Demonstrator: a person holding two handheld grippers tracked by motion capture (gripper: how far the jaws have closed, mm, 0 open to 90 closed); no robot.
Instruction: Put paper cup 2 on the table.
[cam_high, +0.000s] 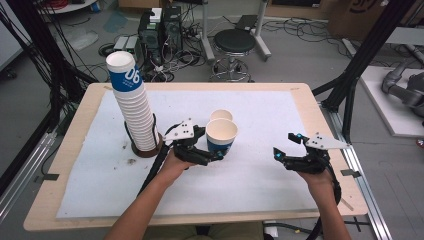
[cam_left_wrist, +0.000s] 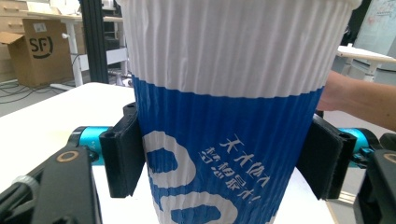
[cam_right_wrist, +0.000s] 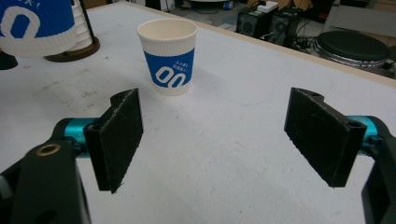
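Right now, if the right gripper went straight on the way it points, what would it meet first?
Probably nothing close: the right gripper is open over bare white table cover. The standing paper cup lies left of its line, though depth is hard to judge.

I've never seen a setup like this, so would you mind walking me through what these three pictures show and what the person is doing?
A person sits at a table covered with a white sheet and holds a hand-operated gripper in each hand; there is no robot arm. The high view looks down from above the person. The other two pictures come from small cameras riding on each gripper, looking along its two black fingers.

On the table stand a tall stack of paper cups in a round holder and one single paper cup behind the left gripper.

The left gripper holds a blue and white paper cup upright, its fingers pressing both sides. The right gripper hovers open, with nothing between its fingers.
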